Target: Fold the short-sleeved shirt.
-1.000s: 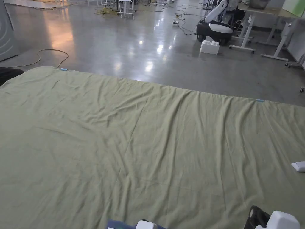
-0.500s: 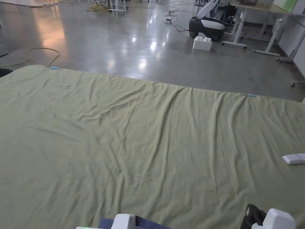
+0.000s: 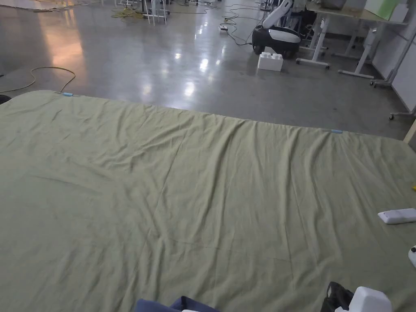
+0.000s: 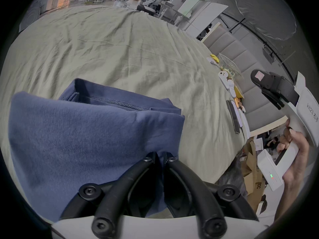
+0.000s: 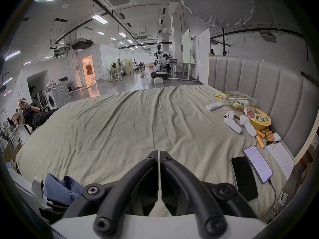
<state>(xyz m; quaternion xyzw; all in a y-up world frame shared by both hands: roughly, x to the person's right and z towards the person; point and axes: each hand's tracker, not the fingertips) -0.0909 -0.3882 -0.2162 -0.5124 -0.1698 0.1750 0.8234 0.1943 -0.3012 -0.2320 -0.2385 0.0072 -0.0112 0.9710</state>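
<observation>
While the blue shirt (image 4: pixel 82 139) hangs bunched at the near edge of the bed, low in the head view, the left gripper (image 4: pixel 160 158) has its jaws closed on a fold of it, both tips pinching fabric. Cloth looks soft, fleecy on the surface, light and floppy; it drapes in loose folds with a stitched hem (image 4: pixel 117 102) showing on top. Judgement: it will sag from any single hold and needs two grips to spread. Best purchase likely along a hem or at the shoulders, where the seam gives the jaws something thicker to bite; not slippery, not fragile.

Right gripper (image 5: pixel 159 154): jaws closed tip to tip, nothing between them, hovering over the sheet well apart from the shirt. In the left gripper view a hand (image 4: pixel 293 158) grips its white handle.

Green sheet (image 3: pixel 203 183) covers the bed, wrinkled but bare across the middle, so there is plenty of room to lay the shirt flat.

Clutter sits along the right side by the padded headboard (image 5: pixel 259 87): white remote (image 5: pixel 214 106), two white controllers (image 5: pixel 232 123), a yellow noodle bowl (image 5: pixel 259 119), a snack bag, orange tubes, two phones (image 5: pixel 244 179), one on a cable. Judgement: keep the spread left of these; a swinging sleeve could drag them.
</observation>
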